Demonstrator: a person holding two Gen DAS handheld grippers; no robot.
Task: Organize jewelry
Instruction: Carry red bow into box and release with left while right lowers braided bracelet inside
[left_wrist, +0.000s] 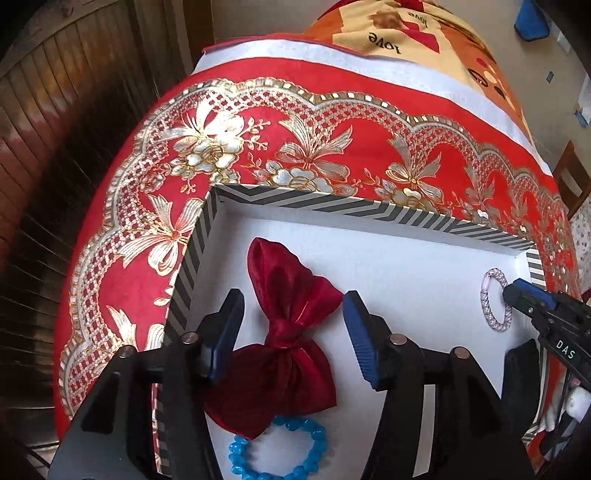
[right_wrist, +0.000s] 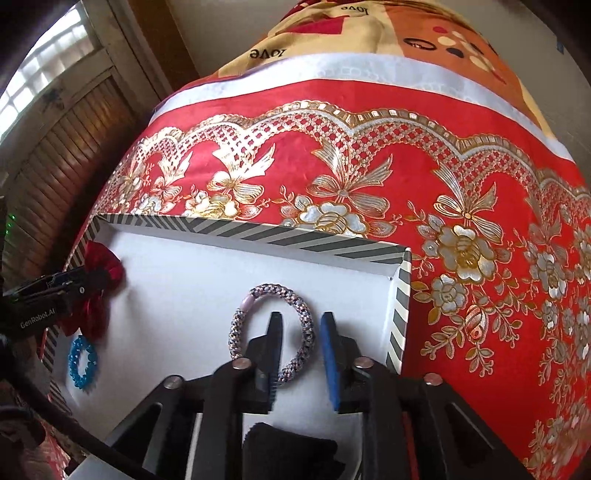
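Now, left gripper (left_wrist: 293, 314): fingers apart around the red bow (left_wrist: 291, 332).
Right gripper (right_wrist: 301, 339): fingers apart across the beaded bracelet (right_wrist: 271, 328), rim between them.
Blue bracelet (left_wrist: 277, 452): at 6 o'clock of bow, in striped box (left_wrist: 332, 205).

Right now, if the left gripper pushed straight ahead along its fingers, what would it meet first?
The red bow, probably: it lies between the open left gripper's fingers, on the white floor of the striped box. Height above it is unclear.

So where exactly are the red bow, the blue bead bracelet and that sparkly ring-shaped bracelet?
red bow (left_wrist: 291, 339): left wrist view, on its knotted middle.
blue bead bracelet (left_wrist: 317, 448): left wrist view, on the beads of its right side.
sparkly bracelet (right_wrist: 236, 328): right wrist view, on its left arc.
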